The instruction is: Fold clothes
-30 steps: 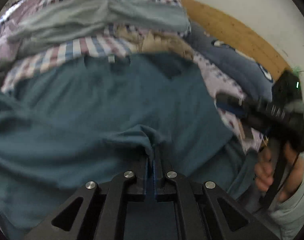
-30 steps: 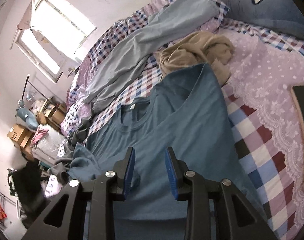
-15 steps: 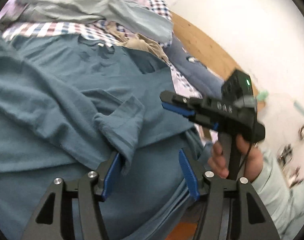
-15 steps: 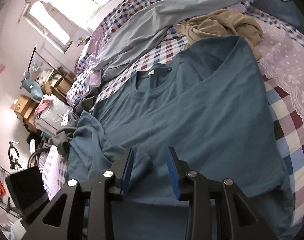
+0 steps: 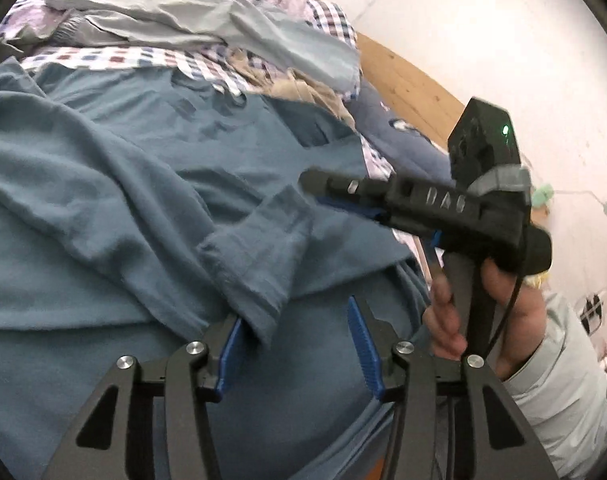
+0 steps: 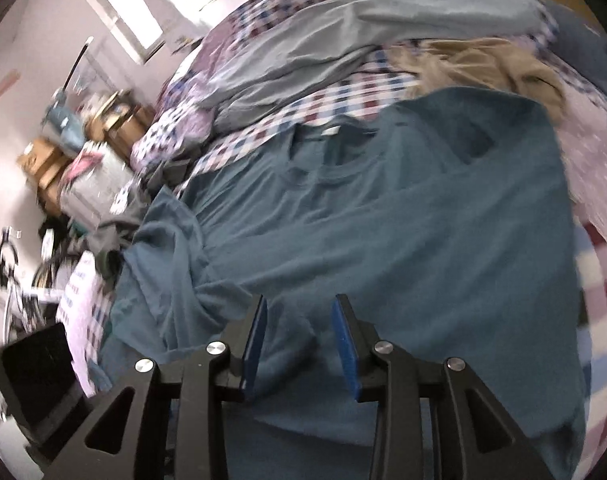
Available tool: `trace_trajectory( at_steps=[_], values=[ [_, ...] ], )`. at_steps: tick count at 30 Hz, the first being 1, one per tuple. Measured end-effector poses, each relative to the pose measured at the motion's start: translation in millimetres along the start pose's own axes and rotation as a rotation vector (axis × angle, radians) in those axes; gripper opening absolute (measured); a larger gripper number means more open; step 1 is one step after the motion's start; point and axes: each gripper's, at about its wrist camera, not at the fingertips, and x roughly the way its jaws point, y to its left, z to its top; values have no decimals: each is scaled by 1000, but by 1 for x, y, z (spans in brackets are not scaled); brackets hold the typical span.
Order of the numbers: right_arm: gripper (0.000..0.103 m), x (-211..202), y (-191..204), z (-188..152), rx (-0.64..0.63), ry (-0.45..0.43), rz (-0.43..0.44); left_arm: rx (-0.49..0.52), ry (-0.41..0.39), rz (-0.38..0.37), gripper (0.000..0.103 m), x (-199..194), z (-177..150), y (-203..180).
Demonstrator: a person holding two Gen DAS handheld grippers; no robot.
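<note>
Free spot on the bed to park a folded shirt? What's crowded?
Bare sheet shows mainly as the lilac strip right of the teal T-shirt, below the tan garment. A thin checked band lies between the shirt collar and the grey garment. The bed's head and far side are piled; the shirt covers the middle.

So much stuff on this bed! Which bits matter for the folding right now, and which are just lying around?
In use: teal T-shirt; left hand-held gripper; right hand-held gripper, both open.

Lying about: grey trousers; tan garment; checked bedspread; cardboard boxes.
</note>
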Motion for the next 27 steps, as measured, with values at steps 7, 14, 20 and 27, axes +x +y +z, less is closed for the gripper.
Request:
trace_trajectory(
  at_steps=[7, 14, 20, 27],
  values=[
    [5, 7, 28, -9, -175, 24, 20, -5, -38, 0, 52, -4, 4, 2],
    [8, -35, 20, -26, -227, -12, 31, 77, -49, 0, 29, -1, -1, -9],
    [45, -49, -9, -35, -126, 36, 26, 178, 17, -48, 29, 12, -13, -30],
    [47, -49, -42, -44, 33, 94, 43, 200, 108, -25, 29, 30, -26, -32]
  ],
)
